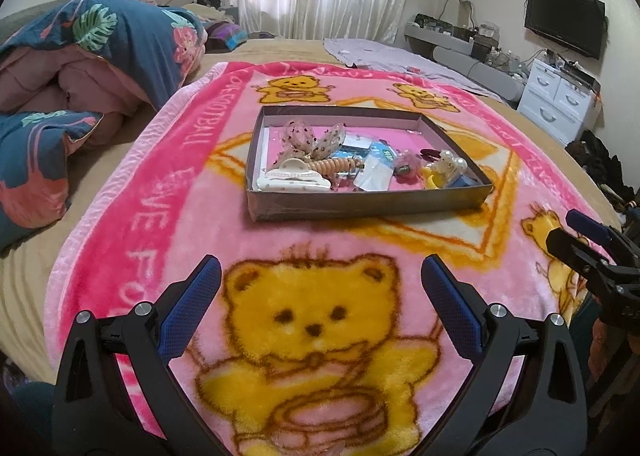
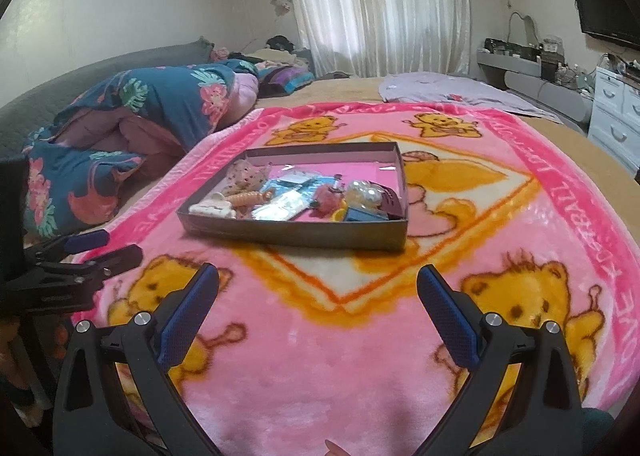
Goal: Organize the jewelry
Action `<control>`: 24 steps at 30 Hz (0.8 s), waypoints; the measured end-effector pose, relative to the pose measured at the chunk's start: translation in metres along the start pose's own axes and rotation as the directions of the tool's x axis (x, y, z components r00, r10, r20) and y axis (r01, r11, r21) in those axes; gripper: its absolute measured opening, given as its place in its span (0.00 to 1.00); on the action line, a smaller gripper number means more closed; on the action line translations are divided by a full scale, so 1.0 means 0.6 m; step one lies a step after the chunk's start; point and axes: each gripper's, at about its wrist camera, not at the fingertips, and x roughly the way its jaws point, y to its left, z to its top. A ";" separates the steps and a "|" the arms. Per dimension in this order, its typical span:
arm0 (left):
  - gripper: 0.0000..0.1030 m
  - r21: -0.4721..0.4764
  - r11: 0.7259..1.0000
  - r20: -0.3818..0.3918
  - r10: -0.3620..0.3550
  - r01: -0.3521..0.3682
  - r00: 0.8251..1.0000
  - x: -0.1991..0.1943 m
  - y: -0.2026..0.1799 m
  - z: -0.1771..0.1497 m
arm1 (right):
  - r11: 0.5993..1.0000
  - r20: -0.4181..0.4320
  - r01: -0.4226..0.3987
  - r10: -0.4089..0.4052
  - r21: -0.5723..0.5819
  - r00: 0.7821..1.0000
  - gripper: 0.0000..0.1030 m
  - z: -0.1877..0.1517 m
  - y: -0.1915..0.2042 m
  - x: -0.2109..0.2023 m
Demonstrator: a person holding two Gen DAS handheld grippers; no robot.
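Note:
A shallow grey cardboard tray (image 1: 360, 206) (image 2: 280, 238) with a pink floor sits on the pink teddy-bear blanket (image 1: 312, 320) (image 2: 320, 356). Inside lie several hair pieces and trinkets: a cream claw clip (image 1: 294, 178) (image 2: 212, 209), a dotted mesh bow (image 1: 316, 140) (image 2: 244, 176), an orange spiral tie (image 1: 332, 166) (image 2: 250, 198), clear packets (image 1: 376, 172) (image 2: 280, 202), a pearl piece (image 1: 450, 166) (image 2: 368, 192). My left gripper (image 1: 320, 280) is open above the blanket, short of the tray, holding nothing. My right gripper (image 2: 318, 288) is likewise open and empty. Each gripper also shows at the other view's edge.
A rolled blue floral duvet (image 1: 80, 68) (image 2: 132, 136) lies to the left on the bed. A lilac cloth (image 1: 392, 56) (image 2: 452, 94) lies beyond the blanket. White drawers (image 1: 556, 96) (image 2: 616, 116), a cluttered grey shelf and a wall TV (image 1: 564, 18) stand at the right.

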 end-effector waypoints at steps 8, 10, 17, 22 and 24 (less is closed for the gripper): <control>0.91 -0.005 1.000 -0.014 0.004 -0.004 1.000 0.005 0.001 -0.004 | 1.000 -0.008 -0.002 0.002 -0.008 1.000 0.96 -0.003 0.004 0.004; 0.91 -0.004 1.000 -0.014 0.006 -0.006 1.000 0.005 0.000 -0.004 | 1.000 -0.007 -0.001 0.001 -0.009 1.000 0.96 -0.004 0.004 0.004; 0.91 -0.010 1.000 -0.017 0.008 -0.008 1.000 0.005 0.001 -0.002 | 1.000 -0.003 0.006 -0.006 -0.014 1.000 0.96 -0.004 0.006 0.004; 0.91 -0.009 1.000 -0.017 0.011 -0.011 1.000 0.004 0.001 -0.001 | 1.000 0.000 0.015 -0.015 -0.025 1.000 0.96 -0.004 0.006 0.004; 0.91 -0.008 1.000 -0.019 0.014 -0.015 1.000 0.004 0.003 -0.001 | 0.999 0.001 0.016 -0.016 -0.029 1.000 0.96 -0.004 0.007 0.003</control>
